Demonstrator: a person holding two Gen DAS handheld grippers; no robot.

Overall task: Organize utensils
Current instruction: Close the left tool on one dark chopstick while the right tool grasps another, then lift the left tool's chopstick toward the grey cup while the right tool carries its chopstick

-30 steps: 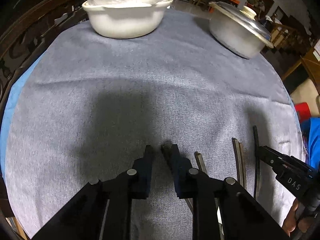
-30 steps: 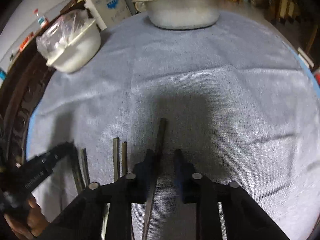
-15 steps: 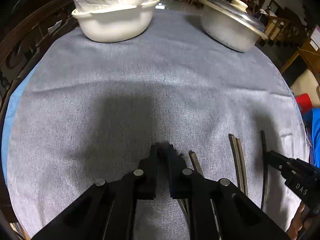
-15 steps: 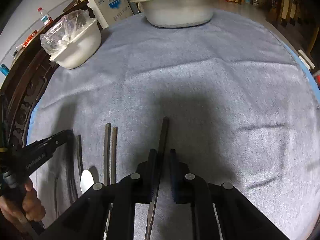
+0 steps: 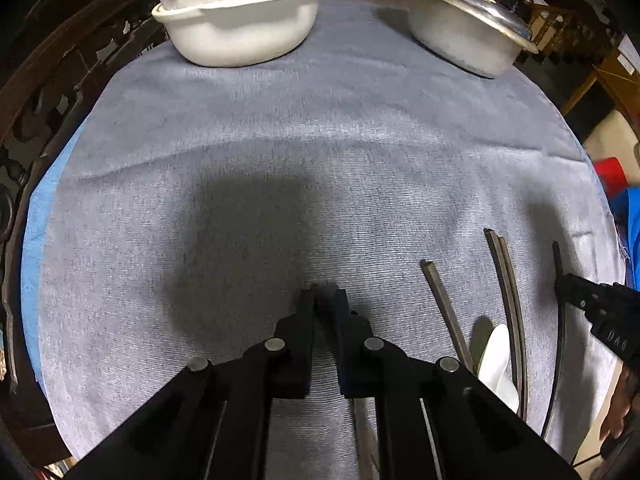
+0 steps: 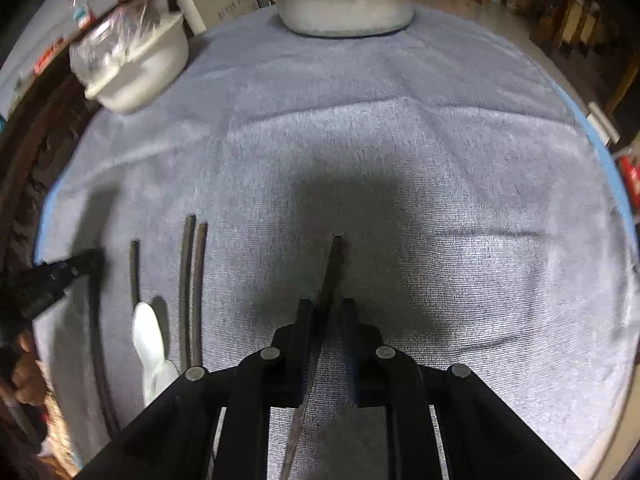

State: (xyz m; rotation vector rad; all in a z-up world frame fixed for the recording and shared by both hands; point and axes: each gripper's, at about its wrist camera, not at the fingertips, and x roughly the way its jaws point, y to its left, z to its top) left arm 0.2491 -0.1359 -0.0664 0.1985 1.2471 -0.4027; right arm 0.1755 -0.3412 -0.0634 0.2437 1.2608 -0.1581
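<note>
Dark utensils lie on the grey cloth (image 5: 320,152). In the left wrist view, a single dark handle (image 5: 442,304), a pair of chopsticks (image 5: 506,280), a white spoon (image 5: 498,360) and a thin dark stick (image 5: 560,320) lie to the right of my left gripper (image 5: 324,294), which is shut and empty. My right gripper (image 6: 326,306) has its jaws around a dark utensil handle (image 6: 332,268) that points forward, with a small gap on the right side. The chopsticks (image 6: 192,280) and the white spoon (image 6: 148,336) also show in the right wrist view.
A white bowl with a plastic bag (image 5: 244,28) stands at the far left and a lidded metal pot (image 5: 468,36) at the far right. The cloth's edge curves round the table. The other gripper (image 5: 600,320) shows at the right edge.
My left gripper has closed and drawn away to the left of the utensils. My right gripper has narrowed round the dark handle, then widened a little.
</note>
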